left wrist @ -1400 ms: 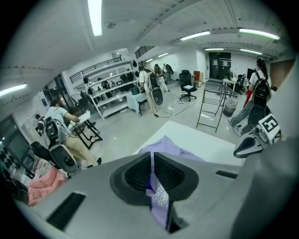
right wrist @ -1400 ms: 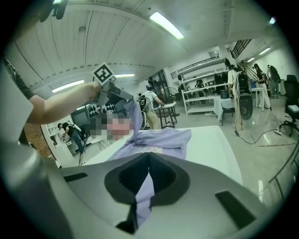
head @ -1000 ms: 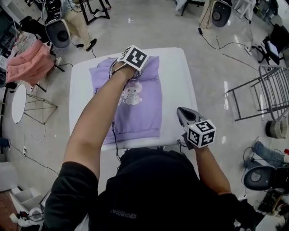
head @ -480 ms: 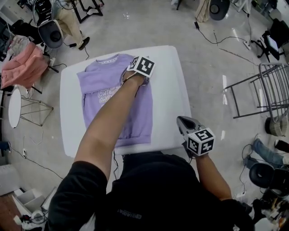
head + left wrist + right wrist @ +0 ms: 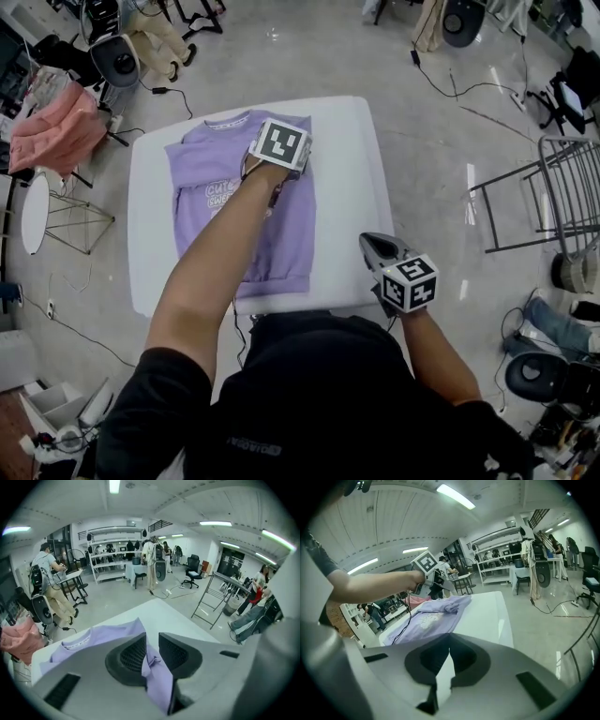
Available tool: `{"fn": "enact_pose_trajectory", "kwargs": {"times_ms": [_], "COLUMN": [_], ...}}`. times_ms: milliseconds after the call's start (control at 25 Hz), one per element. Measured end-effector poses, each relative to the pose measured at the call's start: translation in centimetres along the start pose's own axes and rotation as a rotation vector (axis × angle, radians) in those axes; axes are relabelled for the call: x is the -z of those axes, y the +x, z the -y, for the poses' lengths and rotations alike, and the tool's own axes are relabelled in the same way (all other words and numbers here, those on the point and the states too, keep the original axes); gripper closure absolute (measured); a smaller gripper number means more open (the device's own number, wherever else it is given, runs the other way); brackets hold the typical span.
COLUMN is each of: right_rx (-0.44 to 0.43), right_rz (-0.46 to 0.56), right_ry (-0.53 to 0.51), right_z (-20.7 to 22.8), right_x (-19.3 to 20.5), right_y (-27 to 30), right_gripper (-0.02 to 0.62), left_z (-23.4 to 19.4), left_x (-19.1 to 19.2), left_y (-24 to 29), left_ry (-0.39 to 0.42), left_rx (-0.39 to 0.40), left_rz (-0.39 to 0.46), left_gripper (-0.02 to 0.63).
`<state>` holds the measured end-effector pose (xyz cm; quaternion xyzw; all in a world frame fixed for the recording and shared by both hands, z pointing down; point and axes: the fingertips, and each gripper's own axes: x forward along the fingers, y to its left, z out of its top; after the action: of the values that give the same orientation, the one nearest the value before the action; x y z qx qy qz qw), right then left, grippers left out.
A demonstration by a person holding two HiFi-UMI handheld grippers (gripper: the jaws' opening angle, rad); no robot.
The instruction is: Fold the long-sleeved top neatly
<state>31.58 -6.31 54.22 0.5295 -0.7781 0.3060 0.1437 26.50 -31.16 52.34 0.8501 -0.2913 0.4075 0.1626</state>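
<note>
A: Progress on the fold?

B: Partway, by my reading. Top (image 5: 292, 230) lies flat on the table (image 5: 361, 159), print side up, collar (image 5: 230, 122) at the far end, hem (image 5: 277, 281) at the near edge. Its right side looks turned in over the body, since that edge runs straight. The left shoulder juts out wider. No crosswise fold yet: hem and collar are at opposite ends.

A: Sleeves?

B: Neither hangs loose. Cannot tell how they are tucked.

A: Left gripper?

B: Left gripper (image 5: 152, 635) sits over the top's far right part, just beside the collar. Its jaws have just been opening and now stand partly apart. A ridge of purple cloth stands up between them and leans on one pad, but nothing pinches it. I read that as letting go of the turned-in side.

A: Right one?

B: Right gripper (image 5: 368, 244) has its jaws together with nothing in them. It hangs above the near right part of the table, off the top's right edge and clear of the cloth.

A: What's left?

B: Probably bring the left side in to match, then fold hem up to collar and smooth.
</note>
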Motion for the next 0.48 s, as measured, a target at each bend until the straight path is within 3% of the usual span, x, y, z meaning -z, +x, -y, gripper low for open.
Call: {"fn": "enact_pose_trajectory", "kwargs": {"times_ms": [160,480], "right_rx": [-0.048,-0.151], "right_rz": [-0.006,-0.023], "right_ry": [-0.036,-0.117], "right_z": [-1.3,-4.9], "right_x": [-0.4,-1.6], "right_y": [1.1,3.3], "right_gripper": [0.591,0.591], "left_z": [-0.9,-3.5], "left_x": [0.2,5.5], "left_y": [-3.5,-10.8], "left_ry": [-0.006,-0.087], "left_rx": [0.015,-0.060], "left_rz": [0.146,0.193], "left_gripper": [0.525,0.600]}}
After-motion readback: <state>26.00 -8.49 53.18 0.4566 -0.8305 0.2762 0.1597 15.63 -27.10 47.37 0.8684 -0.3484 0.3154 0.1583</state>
